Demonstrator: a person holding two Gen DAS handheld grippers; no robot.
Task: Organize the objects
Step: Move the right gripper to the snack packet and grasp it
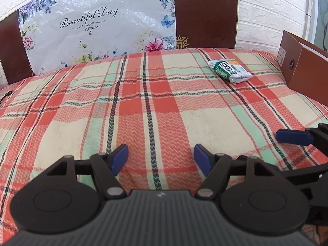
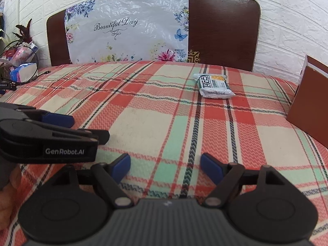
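A: My right gripper [image 2: 165,167] and left gripper [image 1: 161,156] gape, empty. The snack packet [image 2: 214,87] lies ahead on the bed [image 2: 143,112], near the brown box [image 2: 309,104].

B: Probably light, crinkly, slippery; I'd pinch across its middle.

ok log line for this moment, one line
left gripper: open, empty | right gripper: open, empty | snack packet: on plaid cloth, untouched | brown box: right edge

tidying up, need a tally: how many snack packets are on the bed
1. The packet lies flat on the plaid cover, toward the far right, short of the brown box. Anything inside the box or past the frame edges is hidden.
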